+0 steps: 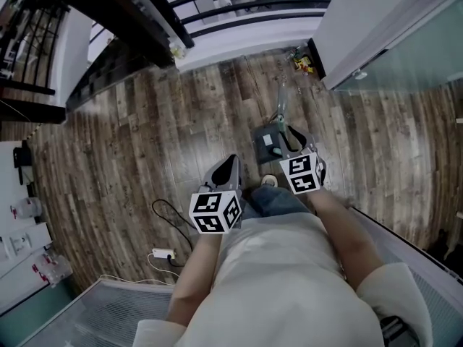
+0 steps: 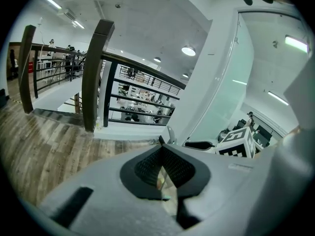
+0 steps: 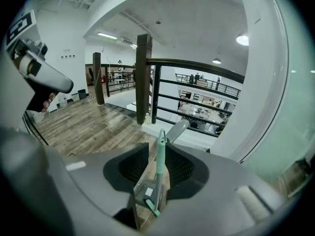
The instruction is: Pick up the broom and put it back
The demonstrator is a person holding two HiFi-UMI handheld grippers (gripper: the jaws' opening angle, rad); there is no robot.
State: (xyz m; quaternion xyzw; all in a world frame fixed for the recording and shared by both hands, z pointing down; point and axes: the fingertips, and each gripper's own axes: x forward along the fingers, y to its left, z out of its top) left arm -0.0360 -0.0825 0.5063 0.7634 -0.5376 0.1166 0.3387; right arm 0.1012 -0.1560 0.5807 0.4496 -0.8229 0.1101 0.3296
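In the right gripper view the broom's thin green handle (image 3: 161,151) stands upright between my right gripper's (image 3: 158,146) pads, its foot down at a grey dustpan (image 3: 146,193). The jaws stand wide, with a gap beside the handle. A grey handle (image 3: 177,130) leans away beyond the tips. From the head view the dustpan (image 1: 266,147) lies on the wooden floor just ahead of the right gripper (image 1: 285,131), a pale handle (image 1: 281,100) running away from it. My left gripper (image 1: 232,160) hovers to the left, its tips (image 2: 161,150) together with nothing between them.
A dark railing (image 1: 239,2) with wooden posts (image 2: 93,77) borders the floor ahead. A white wall with a glass panel (image 1: 391,27) stands at right, small yellow items (image 1: 302,63) at its foot. A cable and plug strip (image 1: 163,254) lie at left, by a white table (image 1: 22,223).
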